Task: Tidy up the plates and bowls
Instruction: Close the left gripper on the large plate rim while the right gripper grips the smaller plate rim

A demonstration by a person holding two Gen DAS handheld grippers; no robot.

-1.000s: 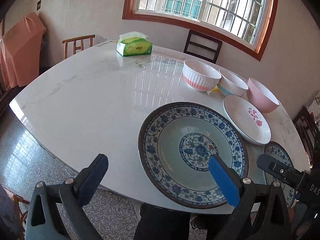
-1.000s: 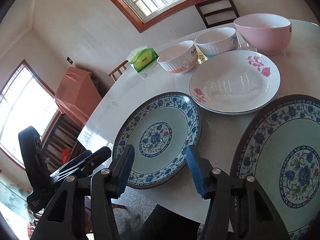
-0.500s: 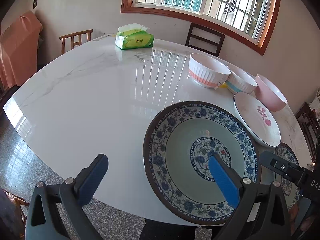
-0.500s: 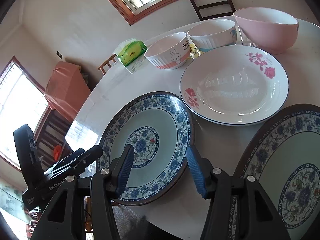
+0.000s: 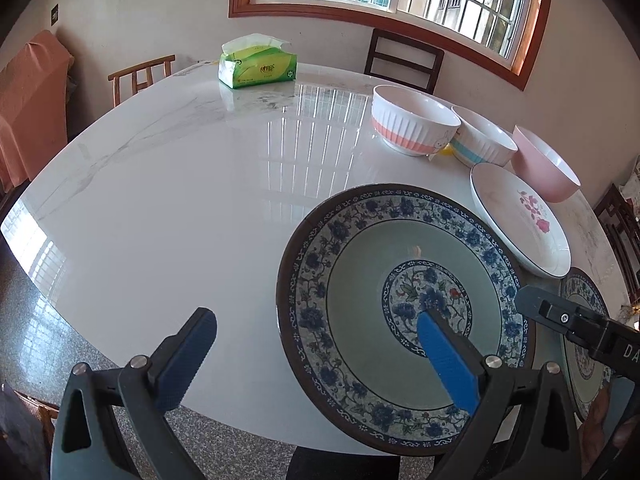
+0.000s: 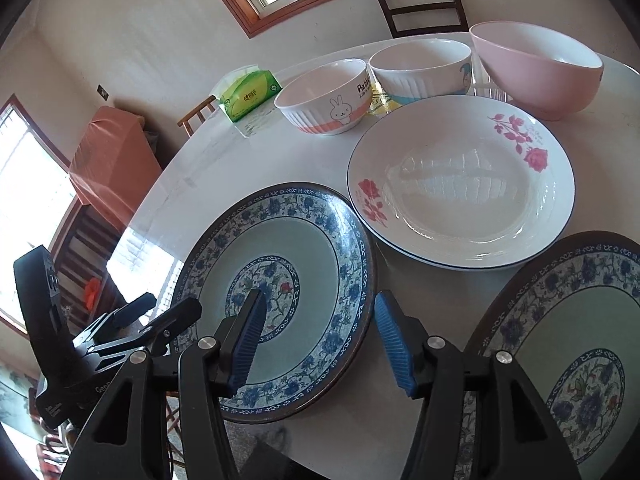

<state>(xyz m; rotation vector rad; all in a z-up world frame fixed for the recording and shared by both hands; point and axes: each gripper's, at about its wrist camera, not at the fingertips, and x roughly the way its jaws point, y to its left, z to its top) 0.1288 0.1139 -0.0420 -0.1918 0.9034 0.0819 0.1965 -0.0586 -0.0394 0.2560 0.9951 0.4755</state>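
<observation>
A blue-patterned plate (image 5: 360, 280) (image 6: 304, 240) lies at the table's near edge. A second blue-patterned plate (image 6: 592, 320) (image 5: 580, 292) lies to its right. A white rose plate (image 6: 460, 184) (image 5: 516, 216) lies behind them. Behind it stand a rabbit bowl (image 6: 324, 96) (image 5: 412, 120), a blue-striped bowl (image 6: 420, 68) (image 5: 480, 140) and a pink bowl (image 6: 536, 68) (image 5: 544, 164). My left gripper (image 5: 316, 344) is open, its right finger over the first plate. My right gripper (image 6: 320, 336) is open and straddles that plate's right rim.
A green tissue pack (image 5: 256, 64) sits at the far side of the white marble table (image 5: 180, 184). Chairs (image 5: 404, 60) stand behind the table. An orange-covered cabinet (image 6: 112, 160) stands at the left wall.
Both grippers have moved forward and lower toward the first blue plate. The right gripper's fingers now sit on either side of its right rim.
</observation>
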